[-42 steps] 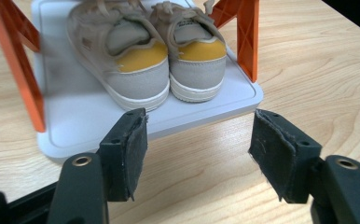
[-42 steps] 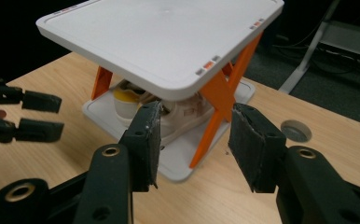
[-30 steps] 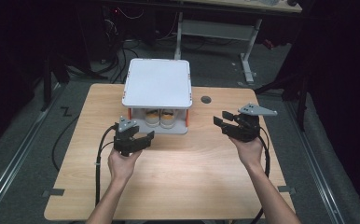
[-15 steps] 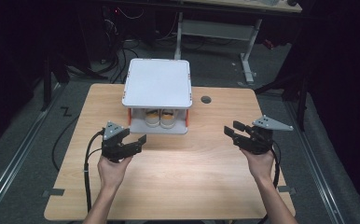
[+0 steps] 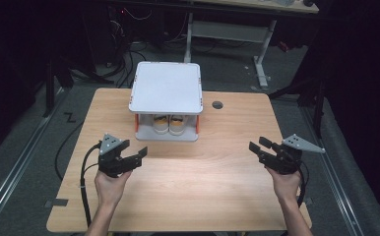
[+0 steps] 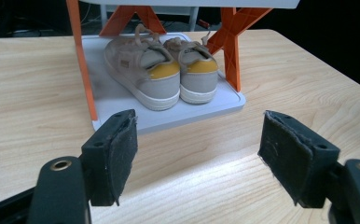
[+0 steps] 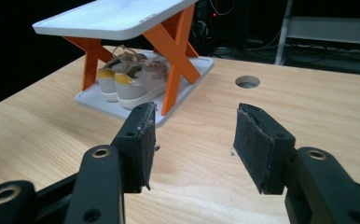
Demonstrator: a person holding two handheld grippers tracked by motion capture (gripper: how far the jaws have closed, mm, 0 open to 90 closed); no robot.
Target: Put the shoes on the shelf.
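Both grippers stand with jaws apart and nothing between them: the left gripper (image 5: 129,156) sits over the near-left of the table (image 5: 203,196), its jaws having just opened wider, and the right gripper (image 5: 262,147), near the right edge, has jaws that have just been opening too. Between them, farther back, the pair of shoes (image 6: 166,70), grey-beige with yellow heel patches and pale laces, stands side by side, heels out, on the bottom tray of the white rack (image 5: 166,86) with orange legs.
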